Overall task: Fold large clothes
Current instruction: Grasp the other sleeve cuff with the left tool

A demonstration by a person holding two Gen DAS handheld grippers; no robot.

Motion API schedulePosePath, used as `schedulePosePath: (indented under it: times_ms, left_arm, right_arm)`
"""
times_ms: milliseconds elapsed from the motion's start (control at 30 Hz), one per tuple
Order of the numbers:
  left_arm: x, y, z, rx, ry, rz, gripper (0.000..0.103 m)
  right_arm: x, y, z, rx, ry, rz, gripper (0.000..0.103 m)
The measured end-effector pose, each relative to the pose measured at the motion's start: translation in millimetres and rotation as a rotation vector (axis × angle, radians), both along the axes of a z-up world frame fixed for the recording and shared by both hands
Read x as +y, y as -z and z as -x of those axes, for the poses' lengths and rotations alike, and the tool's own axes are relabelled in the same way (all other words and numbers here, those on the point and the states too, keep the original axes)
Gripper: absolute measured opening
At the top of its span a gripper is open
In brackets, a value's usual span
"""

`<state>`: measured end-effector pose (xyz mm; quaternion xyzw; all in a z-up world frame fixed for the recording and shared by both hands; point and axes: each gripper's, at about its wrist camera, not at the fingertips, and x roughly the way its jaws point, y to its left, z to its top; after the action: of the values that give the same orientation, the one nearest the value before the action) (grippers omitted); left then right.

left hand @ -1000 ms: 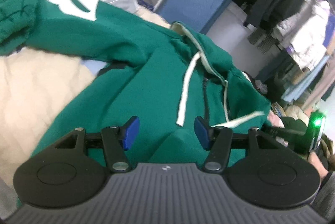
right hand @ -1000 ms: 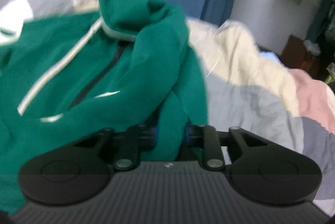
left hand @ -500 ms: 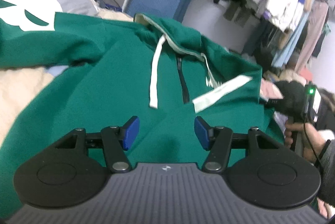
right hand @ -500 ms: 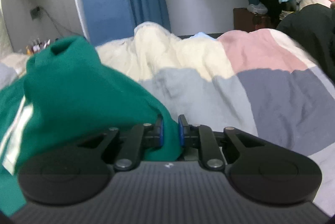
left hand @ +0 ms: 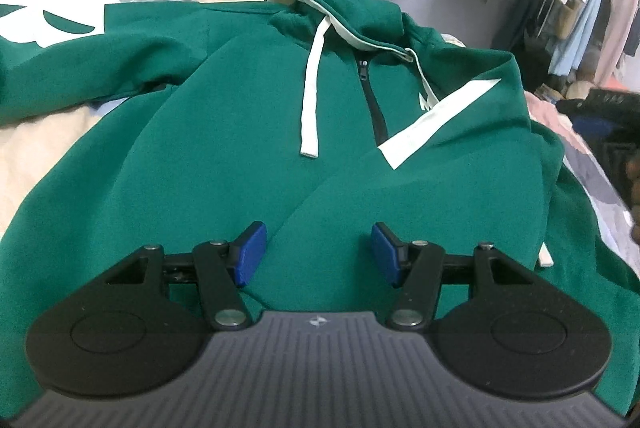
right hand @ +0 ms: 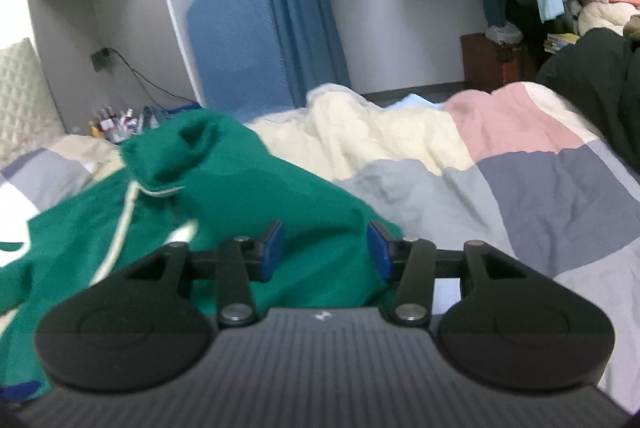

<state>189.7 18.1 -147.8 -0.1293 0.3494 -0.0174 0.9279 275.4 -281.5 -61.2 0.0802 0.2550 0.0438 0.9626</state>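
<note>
Since the earlier frames the right gripper (right hand: 324, 248) has let go: its jaws, then pinched on a fold of green cloth, have just been opening and now stand apart, pads clear of the fabric, with the edge of the garment lying below and between them. Left-wrist view has swung from a tilted look to a squarer one over the chest.

Green fleece zip hoodie with white drawcords (left hand: 248, 131) lies front-up on the bed, on a patchwork quilt of cream, grey and pink panels (right hand: 520, 187). Right sleeve (left hand: 448, 163) is now folded in across the chest, its white stripe running diagonally near the zip. Left sleeve (left hand: 80, 39), with a large white print, is not yet folded and stretches out toward the pillow side. Hood (left hand: 344, 7) is loosely bunched at the top, cream lining showing.

Left gripper (left hand: 316, 248) hovers over the lower chest, jaws spread, nothing held.

Progress, by my reading: one sleeve in, early to middle stage. Left to do: the other sleeve, the hood, then the body folded up from the hem.

Cloth looks thick and soft, a little rumpled at the shoulder; the folded sleeve sits fairly flat.
</note>
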Motion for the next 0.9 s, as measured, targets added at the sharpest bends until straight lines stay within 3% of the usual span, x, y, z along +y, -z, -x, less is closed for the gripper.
schedulePosePath:
  times_ms: [333,533,633,767,900]
  left_arm:
    - [2,-4,3,0.005,-0.013,0.005,0.064]
    - [18,-14,8,-0.033,-0.055,0.019,0.064]
    - [32,-20,12,-0.049,-0.103,0.006,0.064]
    - [59,-33,17,-0.07,-0.197,-0.051,0.064]
    - [92,-44,7,-0.085,-0.312,-0.191,0.064]
  right_arm:
    - [75,8,52,0.114,-0.202,0.026,0.048]
    - [102,45,70,0.234,-0.203,0.041,0.047]
    - [110,61,73,0.277,-0.205,0.099,0.047]
    - [103,51,71,0.298,-0.18,0.033,0.047]
    - [99,48,72,0.313,-0.167,-0.011,0.047]
